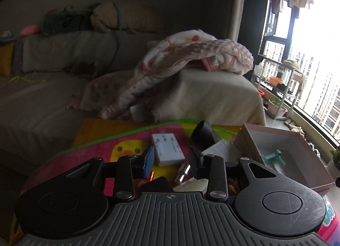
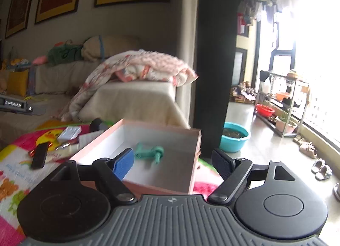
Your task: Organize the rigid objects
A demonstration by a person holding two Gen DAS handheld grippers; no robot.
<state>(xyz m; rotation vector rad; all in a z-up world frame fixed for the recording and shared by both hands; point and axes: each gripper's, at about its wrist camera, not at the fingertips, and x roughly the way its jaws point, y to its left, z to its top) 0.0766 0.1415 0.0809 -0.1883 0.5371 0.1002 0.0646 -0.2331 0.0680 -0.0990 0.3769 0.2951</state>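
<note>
The largest thing is the colourful cartoon-printed play mat (image 1: pixel 110 137) that lies under both grippers as the work surface. On it, ahead and to the right of the left gripper (image 1: pixel 171 159), stands the shallow pink cardboard box with a white inside (image 1: pixel 250 139); the right gripper (image 2: pixel 174 161) hovers directly over the near edge of this box. Inside the box, just beyond the blue pad of the right gripper, lies a small teal plastic clip-like piece (image 2: pixel 149 150), the only thing already put away. The right jaws stand wide open and hold nothing. The left jaws are only narrowly apart, and nothing is gripped between them as far as the view shows. Just beyond the left jaws lies a loose pile: a black plastic cylinder (image 1: pixel 201 137), a white rectangular plastic device with grey slots (image 1: pixel 166 149), and nearer, partly hidden under the fingers, a small shiny metal tube (image 1: pixel 182 172) and a flat dark rectangular object (image 1: pixel 157 184). I judge the white device to be light, stiff and somewhat smooth, so it is best taken across its two long sides near the middle. The metal tube looks slippery and may roll; it should be held across its round body, not at the ends.
</note>
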